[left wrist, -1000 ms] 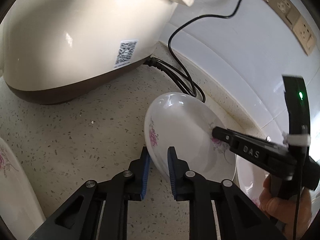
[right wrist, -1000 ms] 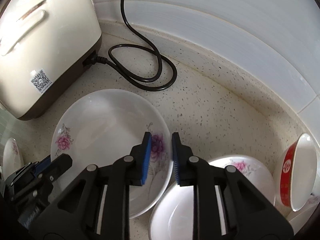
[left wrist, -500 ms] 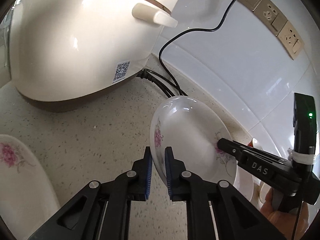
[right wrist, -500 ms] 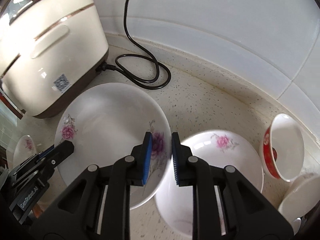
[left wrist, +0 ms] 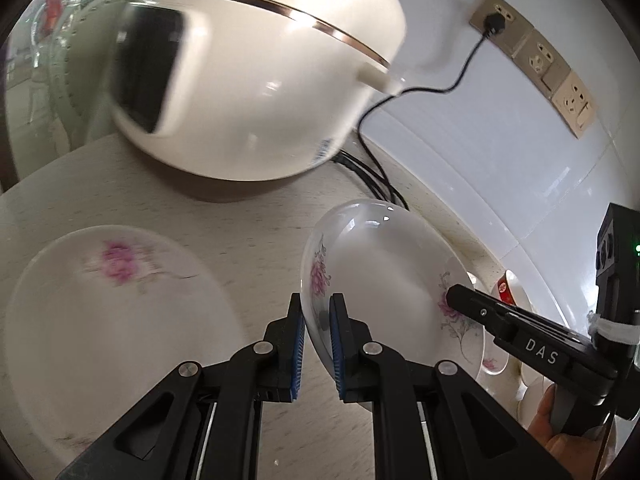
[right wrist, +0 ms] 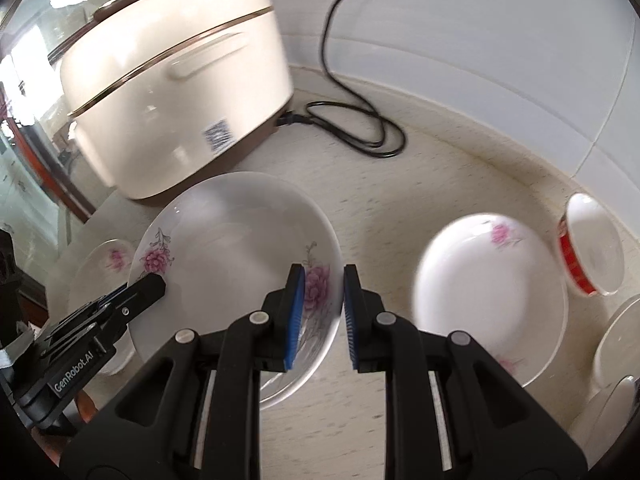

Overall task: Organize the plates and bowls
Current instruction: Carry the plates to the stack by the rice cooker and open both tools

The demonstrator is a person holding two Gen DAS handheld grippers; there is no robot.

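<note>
Lifted since earlier frame: floral plate [left wrist: 384, 280] off counter [left wrist: 240, 232], left gripper [left wrist: 318, 344] clamping rim. Right gripper [right wrist: 318, 312] clamps opposite rim. Second plate [left wrist: 112, 320] lower left, bowl [right wrist: 592, 244] at right unstacked; most sorting left.

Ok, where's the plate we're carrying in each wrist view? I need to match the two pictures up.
Left wrist: the held plate sits centre-right, its near rim pinched in the left gripper; the right gripper clamps its far rim.
Right wrist: the same plate is centre-left, its rim between the right gripper's pads.
Shared landmark: the cream rice cooker behind it.
</note>
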